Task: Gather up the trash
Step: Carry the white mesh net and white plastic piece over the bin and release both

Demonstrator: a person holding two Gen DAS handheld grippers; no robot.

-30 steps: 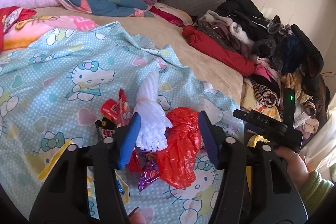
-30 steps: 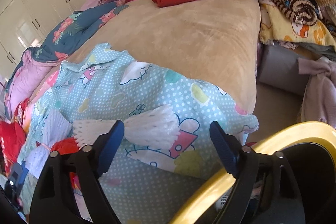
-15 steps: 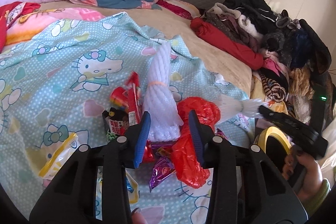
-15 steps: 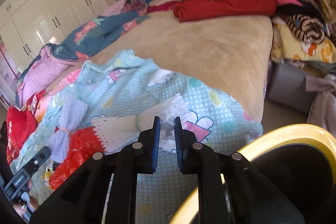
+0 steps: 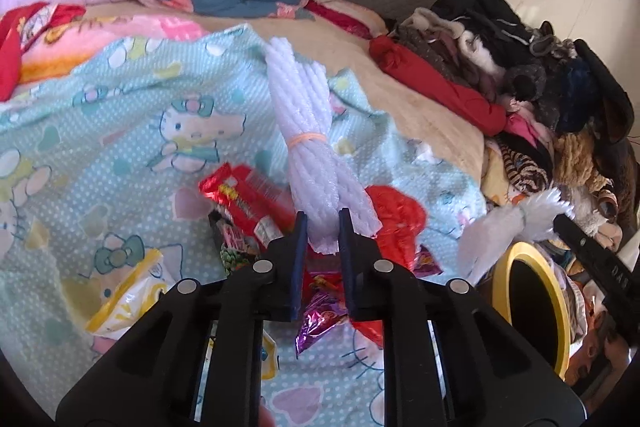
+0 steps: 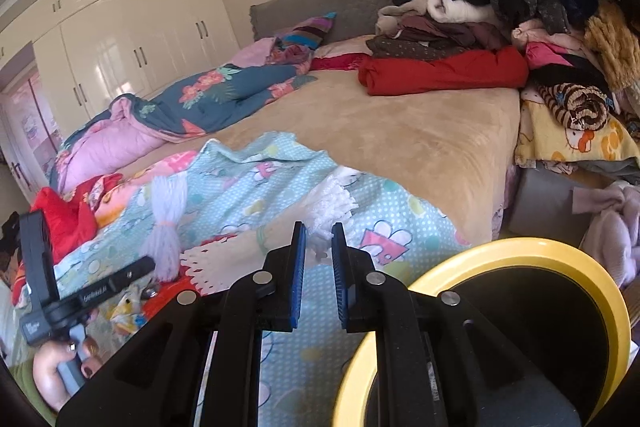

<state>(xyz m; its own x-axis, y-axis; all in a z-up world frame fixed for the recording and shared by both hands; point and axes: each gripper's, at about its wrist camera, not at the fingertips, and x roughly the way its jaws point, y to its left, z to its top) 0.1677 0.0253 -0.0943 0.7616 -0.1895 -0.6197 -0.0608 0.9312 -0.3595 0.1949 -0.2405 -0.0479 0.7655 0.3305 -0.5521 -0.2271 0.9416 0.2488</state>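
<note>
Left wrist view: my left tongs [image 5: 323, 227] are pinched narrow on the lower end of a white foam-net bundle [image 5: 310, 143], which stands upright above the bed.
Bundle: a peach rubber band [image 5: 306, 139] cinches its middle, so a grip on one end carries the whole thing.
Litter under it: a red snack wrapper [image 5: 244, 199], a red plastic bag [image 5: 394, 215], a purple foil wrapper [image 5: 320, 323] and a yellow-edged packet [image 5: 128, 287] lie close together on the blue cartoon-cat blanket [image 5: 100, 115].
Right wrist view: my right tongs [image 6: 319, 247] are closed narrow on a second white foam net [image 6: 328, 205], which trails off to the left over the blanket.
Bin: the yellow-rimmed bin [image 6: 500, 255] sits just beside the bed's edge, at the lower right, its dark mouth open; I judge it was placed there so trash needs only a short carry.
Held this way because: each hand has one net, so both could go to the bin together.
Left to do: I judge the wrappers and bag still need collecting.
Surroundings: a clothes heap [image 6: 500, 7] rises at the far right of the bed.
</note>
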